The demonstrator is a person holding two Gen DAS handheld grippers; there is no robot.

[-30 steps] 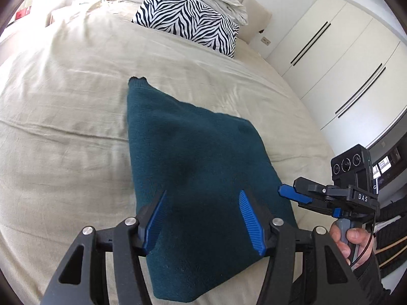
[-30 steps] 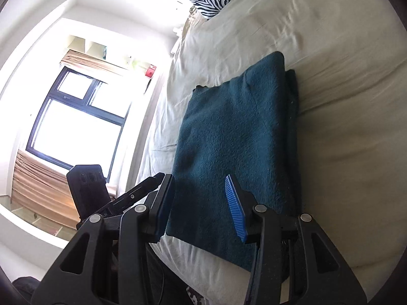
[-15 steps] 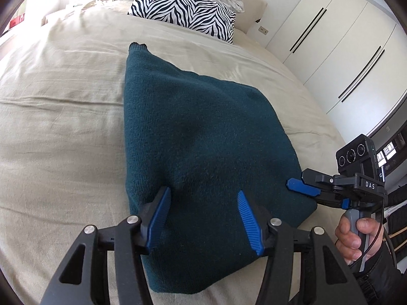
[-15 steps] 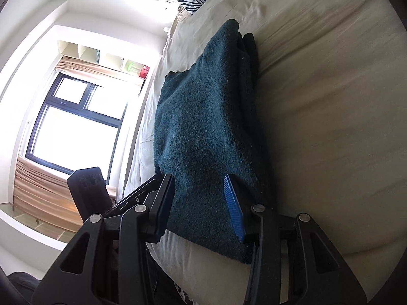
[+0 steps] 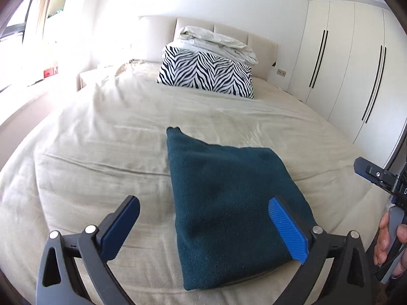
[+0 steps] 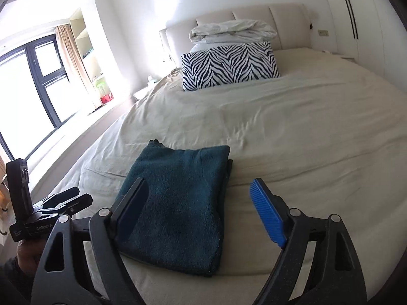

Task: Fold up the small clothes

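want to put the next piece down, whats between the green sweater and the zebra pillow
Only bare beige bedsheet between the folded sweater and the zebra pillow; both wrist views show it.

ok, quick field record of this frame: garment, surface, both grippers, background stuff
garment: dark teal knit, folded into a flat rectangle, lying near the foot of the bed
surface: beige bedcover, lightly wrinkled
left gripper: jaws opening, nothing pressed between the pads, above the garment's near edge
right gripper: jaws opening, holds nothing, above the garment
background: zebra-print pillow with pale folded bedding on top, white wardrobe
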